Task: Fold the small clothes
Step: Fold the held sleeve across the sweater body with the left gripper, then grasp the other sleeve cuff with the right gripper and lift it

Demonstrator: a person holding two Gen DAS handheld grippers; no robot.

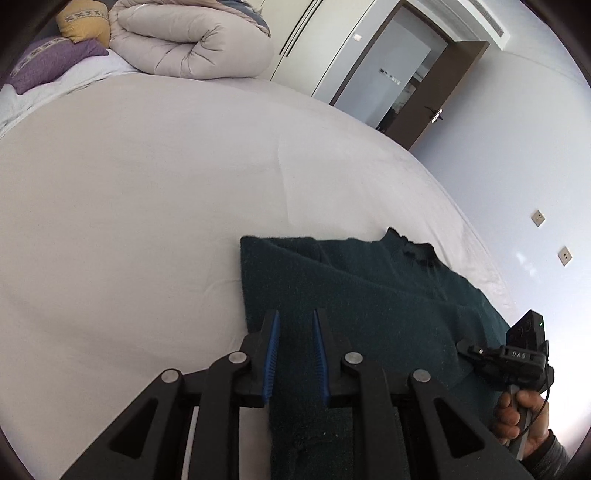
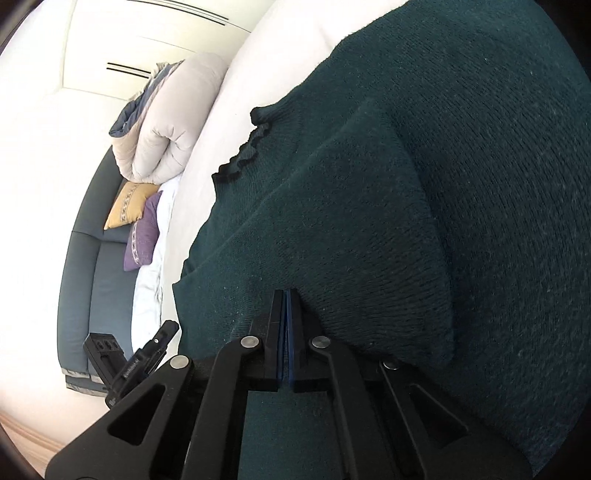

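A dark green knitted sweater point(image 1: 369, 295) lies on the white bed point(image 1: 147, 192), partly folded, its frilled collar point(image 1: 417, 251) at the far side. My left gripper point(image 1: 295, 321) is open just above the sweater's near left part, blue pads apart, holding nothing. In the right wrist view the sweater point(image 2: 424, 184) fills the frame, with a fold draped over. My right gripper point(image 2: 287, 295) is shut on a fold of the sweater, lifted off the layer below. The right gripper's body and the hand holding it show in the left wrist view point(image 1: 517, 354).
A rolled beige duvet point(image 1: 192, 40) and yellow point(image 1: 85, 18) and purple point(image 1: 48, 62) cushions lie at the head of the bed. An open brown door point(image 1: 439, 88) and white wall stand beyond the far edge. A grey-blue headboard point(image 2: 96, 266) shows in the right wrist view.
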